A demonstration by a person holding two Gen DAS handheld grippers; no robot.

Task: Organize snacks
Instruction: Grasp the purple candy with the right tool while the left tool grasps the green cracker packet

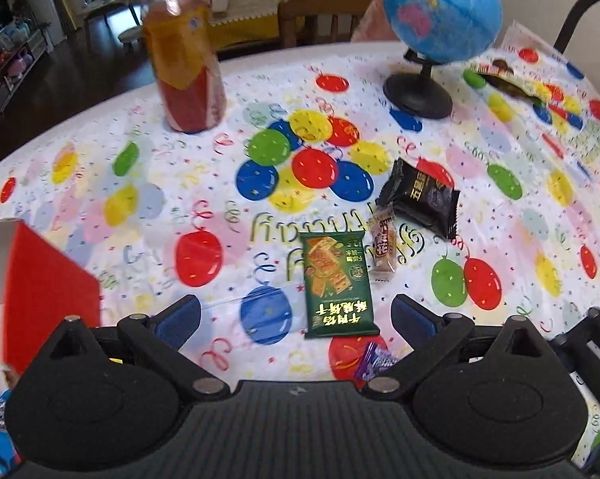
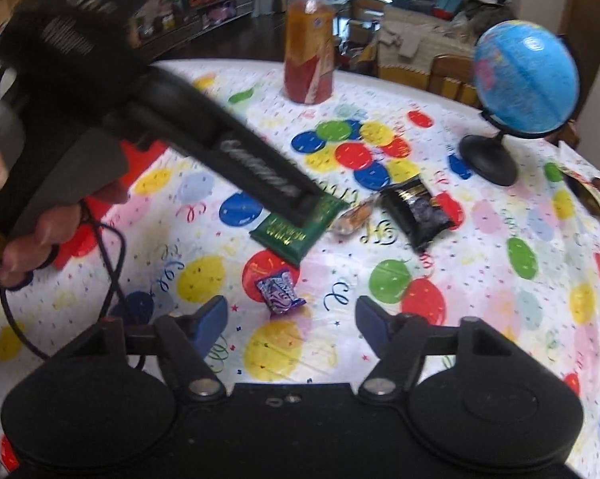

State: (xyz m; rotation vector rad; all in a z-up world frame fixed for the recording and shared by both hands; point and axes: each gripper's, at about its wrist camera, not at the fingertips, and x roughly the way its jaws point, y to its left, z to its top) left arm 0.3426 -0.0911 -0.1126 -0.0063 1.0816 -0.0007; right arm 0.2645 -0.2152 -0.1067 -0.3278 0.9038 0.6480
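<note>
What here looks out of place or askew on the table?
The snacks lie loose and skewed on the tablecloth: green packet, black packet, a small brown-wrapped candy and a purple candy. An open wrapper lies apart by the globe. Nothing looks spilled.

A balloon-print cloth covers the desk. On it: green packet, small brown candy, black packet, purple candy nearest, bottle far left, globe far right.

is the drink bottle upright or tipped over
Upright: the drink bottle stands on its base on the balloon tablecloth, cap at the top.
</note>
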